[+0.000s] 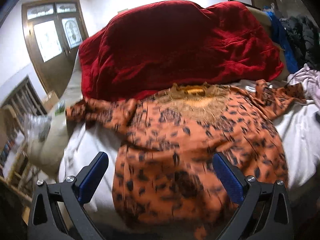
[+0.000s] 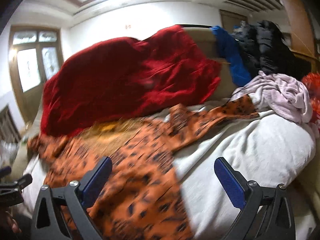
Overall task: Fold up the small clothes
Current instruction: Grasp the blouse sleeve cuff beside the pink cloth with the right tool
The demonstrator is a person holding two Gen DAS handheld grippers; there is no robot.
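My left jaws (image 1: 160, 170) are wide open and hold nothing. My right jaws (image 2: 163, 177) are wide open too, with nothing in them. The orange spotty top (image 1: 180, 140) lies spread on the white bed sheet (image 2: 250, 150), front up, sleeves out to the sides. It is bumpy and not flat. If I grab only one layer, or pinch the sheet too, I think the fold will go crooked. The big red blanket (image 1: 170, 50) touches the collar, so it could get in the way. A pale pink cloth pile (image 2: 284, 94) sits near the right sleeve and could catch on it.
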